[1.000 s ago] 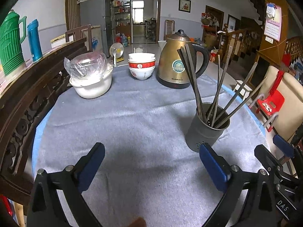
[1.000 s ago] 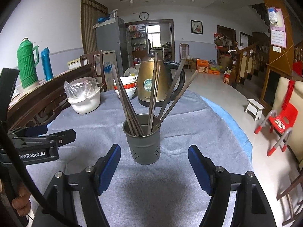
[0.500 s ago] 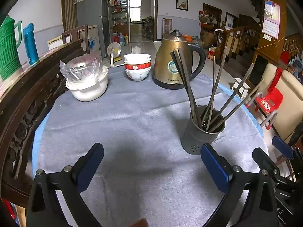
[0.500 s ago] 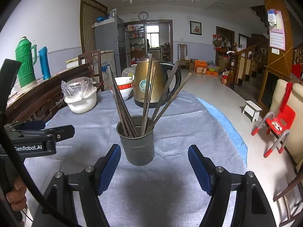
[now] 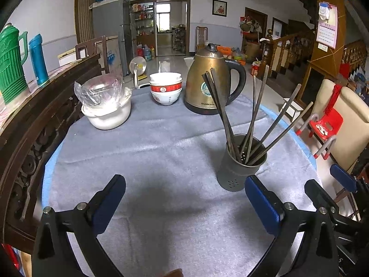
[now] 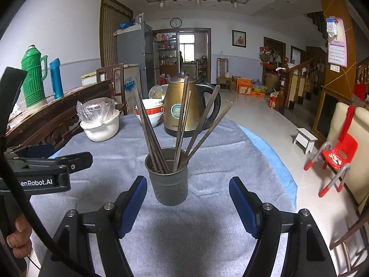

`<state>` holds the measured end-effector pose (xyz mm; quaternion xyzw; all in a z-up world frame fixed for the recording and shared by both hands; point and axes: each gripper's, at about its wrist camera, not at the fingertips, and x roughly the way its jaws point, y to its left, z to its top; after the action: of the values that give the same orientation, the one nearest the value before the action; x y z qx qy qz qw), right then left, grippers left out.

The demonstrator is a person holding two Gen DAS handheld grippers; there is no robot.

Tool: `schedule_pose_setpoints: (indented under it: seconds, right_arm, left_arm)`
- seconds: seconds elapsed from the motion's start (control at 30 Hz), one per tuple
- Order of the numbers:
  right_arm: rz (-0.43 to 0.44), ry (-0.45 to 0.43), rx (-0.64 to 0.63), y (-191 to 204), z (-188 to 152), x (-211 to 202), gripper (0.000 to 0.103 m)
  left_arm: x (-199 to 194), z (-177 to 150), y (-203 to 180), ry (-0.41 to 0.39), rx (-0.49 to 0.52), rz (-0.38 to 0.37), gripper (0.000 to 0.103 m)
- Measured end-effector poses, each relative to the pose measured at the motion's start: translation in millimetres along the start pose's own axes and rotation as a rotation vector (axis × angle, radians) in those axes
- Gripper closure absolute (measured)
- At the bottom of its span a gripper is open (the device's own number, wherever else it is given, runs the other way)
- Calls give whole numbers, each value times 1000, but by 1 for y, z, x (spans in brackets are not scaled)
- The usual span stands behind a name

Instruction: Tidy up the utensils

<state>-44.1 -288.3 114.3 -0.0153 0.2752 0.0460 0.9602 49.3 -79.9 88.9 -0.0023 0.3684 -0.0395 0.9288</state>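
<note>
Grey tablecloth [image 6: 207,237] around chopstick holder [image 6: 170,184]

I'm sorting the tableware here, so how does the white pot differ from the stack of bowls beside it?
The white pot is a single wide vessel, while the bowls are several nested in a stack. The pot is plain white; the bowls carry a red band. The pot has a clear plastic bag bunched over its top, whereas the top bowl is uncovered. Both stand upright on the grey cloth at the table's far side.
</note>
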Motion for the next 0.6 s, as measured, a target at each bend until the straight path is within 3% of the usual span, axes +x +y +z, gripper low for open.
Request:
schedule_pose_setpoints:
  seconds: [0.6]
  right_arm:
    - [-13,-15,4,-8,4,-8,24]
  left_arm:
    - [-5,5,-14,-3,26,-18,0]
